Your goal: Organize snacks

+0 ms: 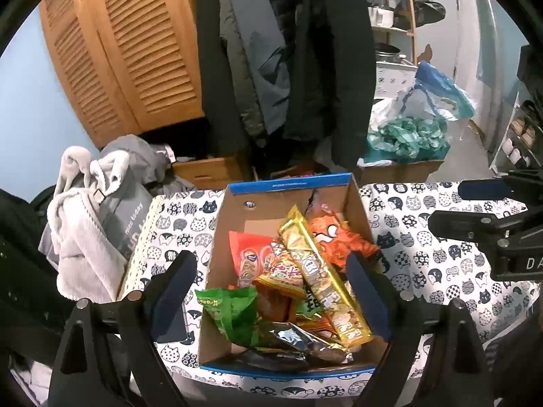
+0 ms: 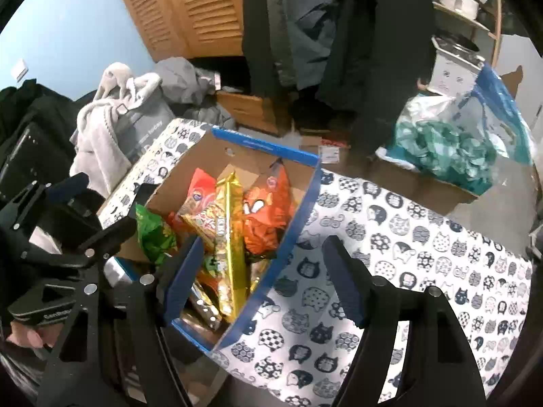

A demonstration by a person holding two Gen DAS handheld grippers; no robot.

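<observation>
Left wrist view: the left claw (image 1: 271, 291) hangs wide open over the box (image 1: 288, 183), gripping nothing. Snacks are piled inside: gold bar (image 1: 319, 271), green bag (image 1: 234, 312), orange bag (image 1: 342, 240). The box sits on the counter (image 1: 441, 237).

Right wrist view: the right claw (image 2: 261, 278) is spread wide too, empty, straddling the box's right wall (image 2: 288, 237); bare counter (image 2: 407, 254) lies beyond. Either sorting comes next or packing is over; I can't tell which.
</observation>
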